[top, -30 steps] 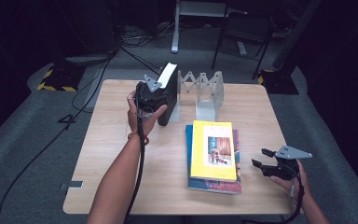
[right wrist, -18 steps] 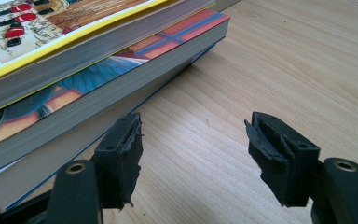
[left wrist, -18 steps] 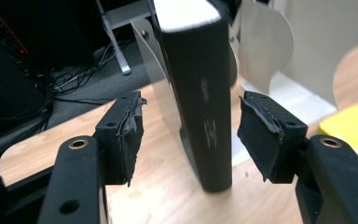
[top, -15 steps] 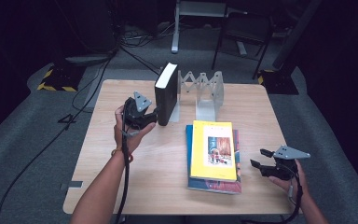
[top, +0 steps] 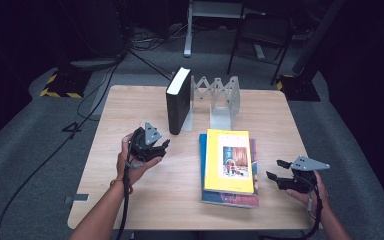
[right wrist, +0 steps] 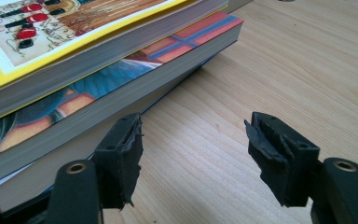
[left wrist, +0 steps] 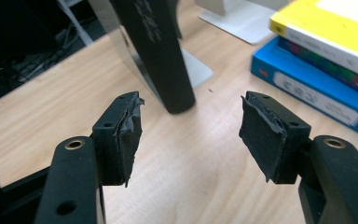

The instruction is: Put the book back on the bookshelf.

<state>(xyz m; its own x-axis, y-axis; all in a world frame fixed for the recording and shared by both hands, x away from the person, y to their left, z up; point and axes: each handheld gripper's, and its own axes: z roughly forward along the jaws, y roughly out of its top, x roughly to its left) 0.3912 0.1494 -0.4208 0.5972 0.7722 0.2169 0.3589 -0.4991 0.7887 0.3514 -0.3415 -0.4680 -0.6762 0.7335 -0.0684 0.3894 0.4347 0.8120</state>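
2 grippers, jaws open, empty. High view: black book [top: 178,101] upright in the rack [top: 219,100]. Right gripper [right wrist: 193,156] view: page edges of the stacked books [right wrist: 98,70]. Left gripper [left wrist: 189,135] jaws just widened.

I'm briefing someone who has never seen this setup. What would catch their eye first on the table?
Probably the bright yellow book, topping a flat stack of books right of the table's middle. Next, the black book standing upright at the far side, against the left end of a grey metal book rack. Then the two open, empty grippers: the left gripper just in front of the black book, the right gripper beside the stack.
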